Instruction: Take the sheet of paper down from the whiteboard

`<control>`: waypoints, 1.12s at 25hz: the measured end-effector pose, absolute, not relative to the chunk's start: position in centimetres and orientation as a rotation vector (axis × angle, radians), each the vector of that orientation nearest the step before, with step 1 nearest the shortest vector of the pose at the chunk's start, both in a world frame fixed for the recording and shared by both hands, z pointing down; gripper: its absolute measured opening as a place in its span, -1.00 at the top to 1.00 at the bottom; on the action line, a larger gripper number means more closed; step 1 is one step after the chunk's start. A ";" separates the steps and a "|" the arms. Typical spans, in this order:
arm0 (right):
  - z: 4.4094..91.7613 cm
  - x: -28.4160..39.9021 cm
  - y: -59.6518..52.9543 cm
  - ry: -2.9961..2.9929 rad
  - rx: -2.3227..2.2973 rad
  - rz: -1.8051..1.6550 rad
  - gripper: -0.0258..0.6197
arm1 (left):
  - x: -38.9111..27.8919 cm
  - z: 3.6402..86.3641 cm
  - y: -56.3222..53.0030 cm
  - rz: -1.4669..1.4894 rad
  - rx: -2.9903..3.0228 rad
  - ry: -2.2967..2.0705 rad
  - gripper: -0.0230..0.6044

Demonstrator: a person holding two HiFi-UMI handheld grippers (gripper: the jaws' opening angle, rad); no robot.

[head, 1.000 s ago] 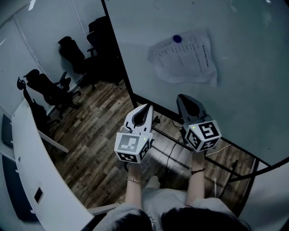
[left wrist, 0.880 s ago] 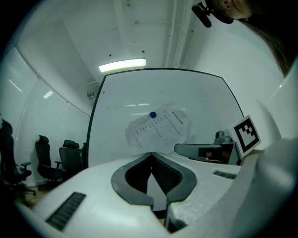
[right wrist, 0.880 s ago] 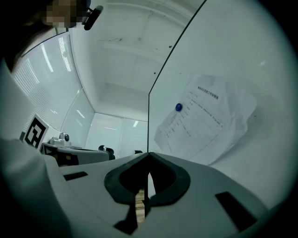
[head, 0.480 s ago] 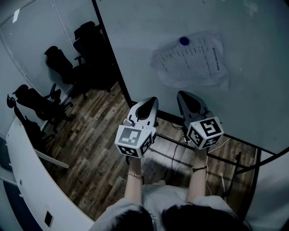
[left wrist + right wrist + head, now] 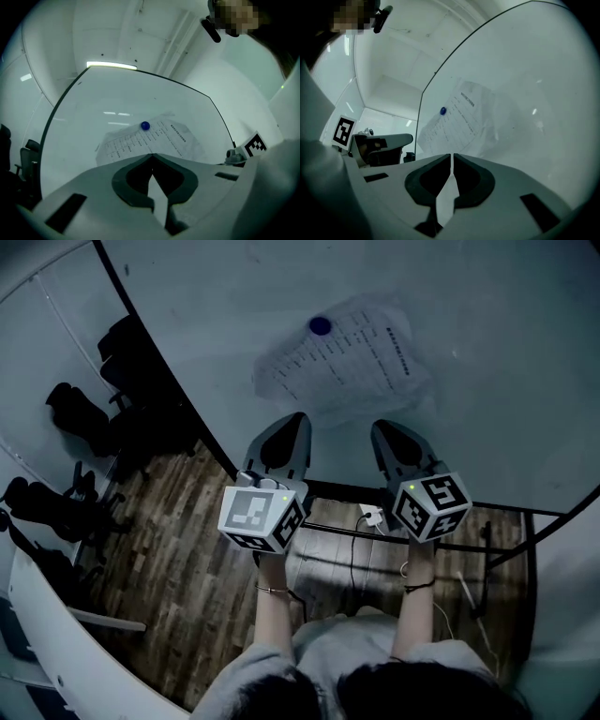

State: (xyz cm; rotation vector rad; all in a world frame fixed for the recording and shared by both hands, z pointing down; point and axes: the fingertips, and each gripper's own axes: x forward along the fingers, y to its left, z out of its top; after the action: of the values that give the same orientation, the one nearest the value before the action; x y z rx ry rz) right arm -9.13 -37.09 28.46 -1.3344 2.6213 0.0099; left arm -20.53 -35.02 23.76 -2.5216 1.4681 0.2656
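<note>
Sheet of paper [image 5: 347,357], pinned to the whiteboard [image 5: 506,352] by a blue magnet [image 5: 321,325], lies just ahead of and above both tools. The left hand-held gripper [image 5: 295,418] and right hand-held gripper [image 5: 382,426] are closed and empty. The left sits nearer the magnet.

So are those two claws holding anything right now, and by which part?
Nothing is held. The left gripper and right gripper are both shut and empty; the crumpled white printed paper sheet hangs on the whiteboard.

A few black office chairs [image 5: 70,411] are parked along the left edge of the wood-plank floor [image 5: 178,587], and a white plug block [image 5: 372,517] with cables is seen further right.
</note>
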 end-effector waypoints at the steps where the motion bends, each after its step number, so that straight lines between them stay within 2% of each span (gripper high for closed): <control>1: 28.5 -8.5 -37.4 2.618 -1.357 -0.004 0.92 | -20.1 23.2 -35.4 0.276 -2.521 1.455 0.91; 9: 29.3 -5.9 -38.5 2.611 -1.400 -0.097 0.91 | -18.2 20.0 -38.0 0.249 -2.466 1.441 0.91; 17: 28.6 -5.0 -38.2 2.579 -1.392 -0.115 0.73 | -17.0 17.3 -39.1 0.162 -2.379 1.447 0.90; 25: 27.7 -3.9 -38.6 2.539 -1.400 -0.118 0.61 | -16.8 15.8 -40.4 0.125 -2.318 1.489 0.78; 28: 27.2 -3.7 -38.7 2.528 -1.396 -0.105 0.58 | -16.8 15.4 -40.8 0.129 -2.305 1.495 0.65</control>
State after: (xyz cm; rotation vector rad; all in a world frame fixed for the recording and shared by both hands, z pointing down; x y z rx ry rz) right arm -3.67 -38.68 27.21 -1.3960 2.5284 -0.1046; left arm -16.77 -40.78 15.35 -2.3051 1.4949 0.1293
